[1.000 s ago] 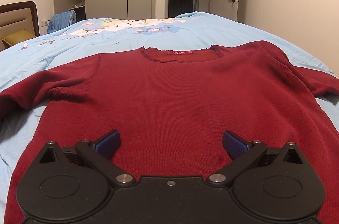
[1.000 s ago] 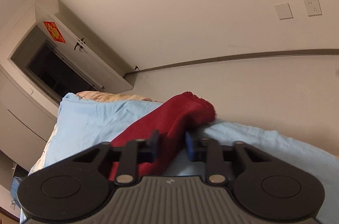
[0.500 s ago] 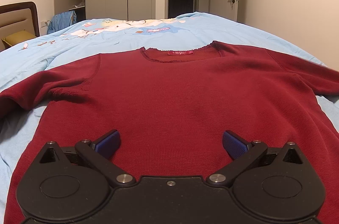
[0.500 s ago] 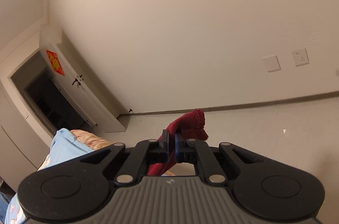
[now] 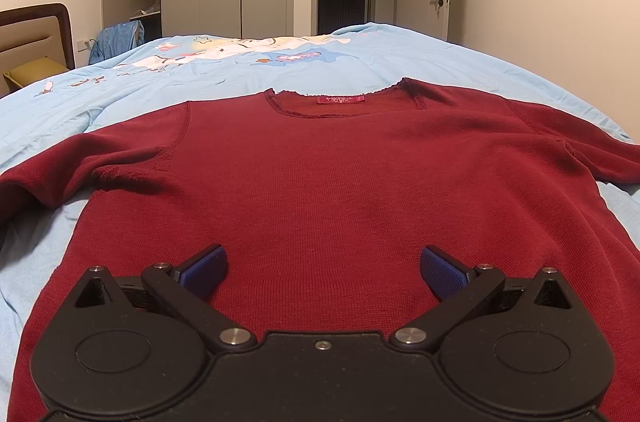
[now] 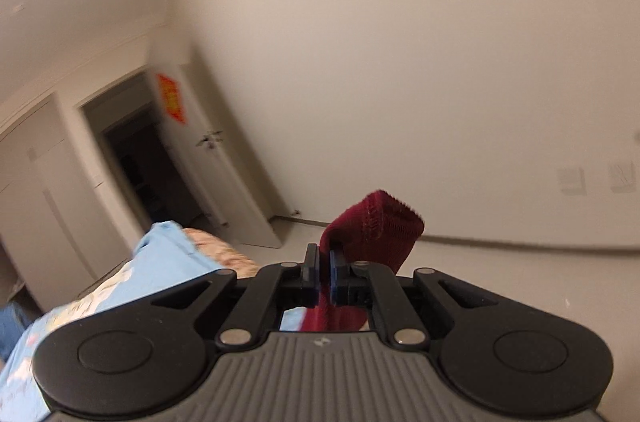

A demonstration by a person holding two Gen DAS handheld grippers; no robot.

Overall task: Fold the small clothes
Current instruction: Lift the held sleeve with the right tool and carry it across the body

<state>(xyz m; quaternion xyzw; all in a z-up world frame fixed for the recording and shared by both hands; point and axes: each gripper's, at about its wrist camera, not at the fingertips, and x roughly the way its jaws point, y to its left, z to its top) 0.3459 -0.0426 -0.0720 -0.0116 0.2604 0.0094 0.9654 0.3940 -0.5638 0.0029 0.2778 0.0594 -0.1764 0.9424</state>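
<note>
**Sweater fold: barely started, 1 sleeve up**

So the dark red sweater (image 5: 320, 182) is laid out flat, front up, on the light blue bedspread (image 5: 280, 66), neckline and label at the far end, hem at the near end right under the left gripper (image 5: 322, 268). That gripper hangs over the near middle of the body with its 2 blue pads (image 5: 204, 268) spread wide apart, nothing between them. Can't tell if it's touching the knit or just above it.

The right gripper (image 6: 325, 276) is where the action is. Its jaws are pressed together on the right sleeve (image 6: 372, 226), and the cuff end sticks up past the fingertips, lifted off the bed with only wall and floor behind it. In the left wrist view that sleeve runs off the right edge of the frame, so the lifted part isn't visible there.

Progress-wise, I'd call it the very first fold. The body has no folds in it, and the left sleeve (image 5: 52, 178) lies out to the left, a bit rumpled near the armpit. What's left, I reckon: bring the right sleeve in over the chest, do the same with the left, then fold the body hem to neckline. Basically everything.
</note>
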